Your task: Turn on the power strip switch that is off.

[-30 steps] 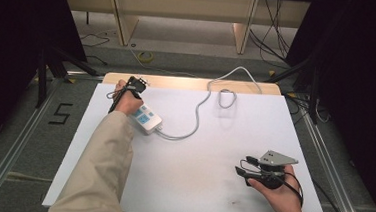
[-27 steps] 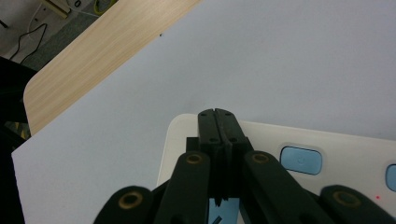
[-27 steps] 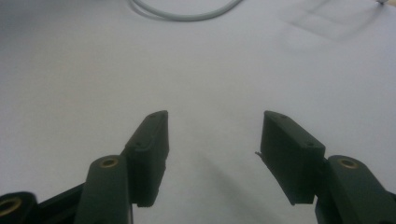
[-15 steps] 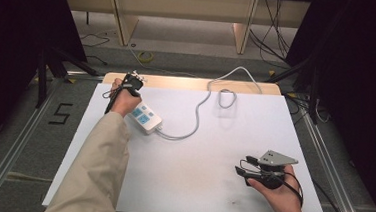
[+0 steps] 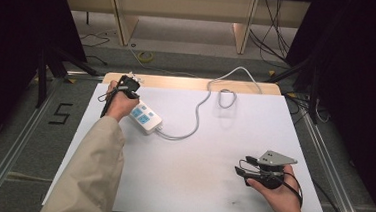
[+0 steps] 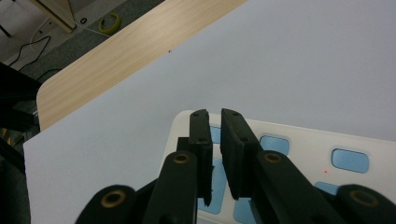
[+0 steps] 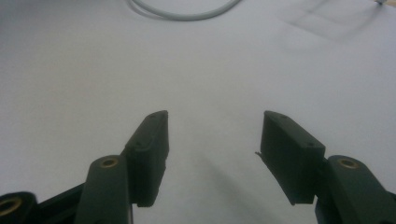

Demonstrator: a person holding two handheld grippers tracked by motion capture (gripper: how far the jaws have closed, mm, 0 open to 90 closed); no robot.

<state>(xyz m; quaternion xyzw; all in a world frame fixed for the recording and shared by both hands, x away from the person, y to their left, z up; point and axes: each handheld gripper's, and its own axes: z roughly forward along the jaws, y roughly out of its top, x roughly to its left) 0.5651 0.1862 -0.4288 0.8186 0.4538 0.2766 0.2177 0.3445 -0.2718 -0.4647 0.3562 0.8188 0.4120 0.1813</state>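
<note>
- My left gripper point(image 6: 213, 156) hovers over the near end of the white power strip point(image 5: 144, 117), which lies flat on the white table sheet point(image 5: 185, 181) at the far left, angled toward the middle.
- Its jaws have just been opening; they stand a narrow slit apart with nothing between them, and the pads press on nothing.
- My right gripper point(image 7: 212, 154) rests at the near right of the sheet, jaws spread wide and empty, well apart from the strip.
- I judge the strip a rigid plastic body: light to moderate in weight, smooth and probably a bit slippery under hard pads, not fragile.
- Its grey cable point(image 5: 203, 104) runs off the far end, loops across the sheet and drops behind the table; I expect it to be springy and to drag or twist the strip if I lift.
- I'd take hold across the two long side walls near the middle, clear of the blue socket faces point(image 6: 350, 160).
- The jaws must open much wider first to span it.
</note>
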